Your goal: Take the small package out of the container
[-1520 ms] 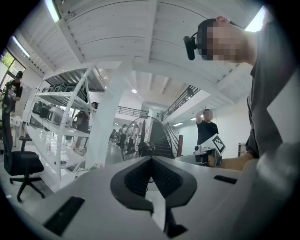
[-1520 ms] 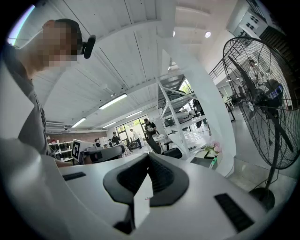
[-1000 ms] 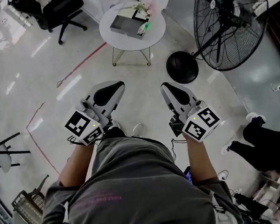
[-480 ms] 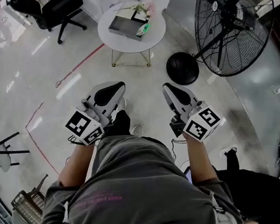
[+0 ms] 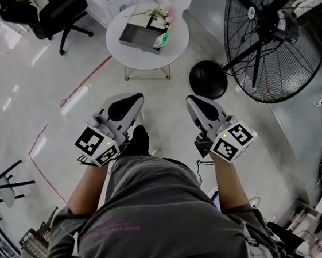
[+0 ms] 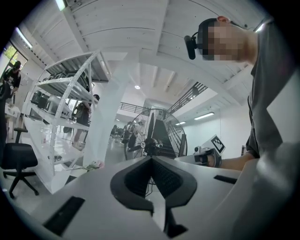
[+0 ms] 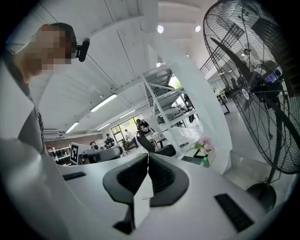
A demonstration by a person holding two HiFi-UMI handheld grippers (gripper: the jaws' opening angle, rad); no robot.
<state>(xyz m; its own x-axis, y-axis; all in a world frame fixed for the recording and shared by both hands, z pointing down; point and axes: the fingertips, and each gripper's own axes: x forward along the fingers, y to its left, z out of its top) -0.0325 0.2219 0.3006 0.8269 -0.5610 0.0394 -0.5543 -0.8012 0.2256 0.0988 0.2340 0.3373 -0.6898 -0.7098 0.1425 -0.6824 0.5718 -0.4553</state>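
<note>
From where I stand, nothing of the task is under way yet; my guess is this is the approach, before any reaching. The person holds both tools at waist height over the bare floor. The left gripper (image 5: 135,99) has its fingers (image 6: 140,174) pressed together with nothing between them. The right gripper (image 5: 192,101) is the same in its own view, fingers (image 7: 159,174) closed tip to tip and gripping nothing.

Further ahead, well apart from both grippers, stands the small round worktop (image 5: 178,44). On it lies the grey container (image 5: 138,37), a flat box set at a slant. At its right end sits a small green item (image 5: 164,39); it may be the package, but I cannot tell that from here, nor whether it lies inside the box or just beside it. A few pale flowers (image 5: 162,11) lie behind it. A large floor fan (image 5: 265,32) stands off to the right.

The next move, I'd judge, calls for closing the gap to the worktop, parting one pair of fingers and bringing them down over the container.
</note>
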